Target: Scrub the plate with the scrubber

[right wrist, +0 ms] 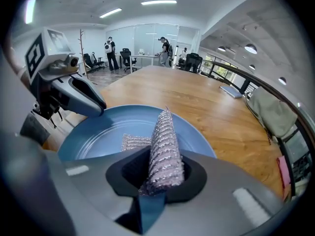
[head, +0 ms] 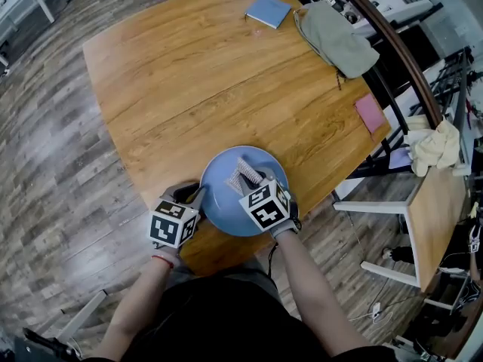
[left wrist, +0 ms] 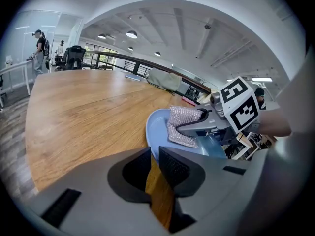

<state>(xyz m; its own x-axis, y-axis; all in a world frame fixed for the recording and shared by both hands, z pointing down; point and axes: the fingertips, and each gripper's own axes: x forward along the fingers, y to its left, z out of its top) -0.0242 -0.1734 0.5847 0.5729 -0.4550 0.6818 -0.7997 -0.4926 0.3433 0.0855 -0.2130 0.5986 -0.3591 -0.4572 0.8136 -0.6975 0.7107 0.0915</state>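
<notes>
A round blue plate (head: 225,196) lies at the near edge of a wooden table (head: 204,74); a silvery mesh scrubber (head: 243,173) rests on it, at the tip of the right gripper (head: 253,181); the left gripper (head: 198,197) meets the plate's left rim; far off lie a blue notebook (head: 269,10), a grey-green bag (head: 336,40) and a pink card (head: 370,113).

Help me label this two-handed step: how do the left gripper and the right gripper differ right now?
The left gripper grips the blue plate by its rim; the right gripper pinches the silvery scrubber. The left gripper sits at the plate's edge, while the right gripper reaches over the plate, with the scrubber resting on it. Both have their jaws shut on something.
</notes>
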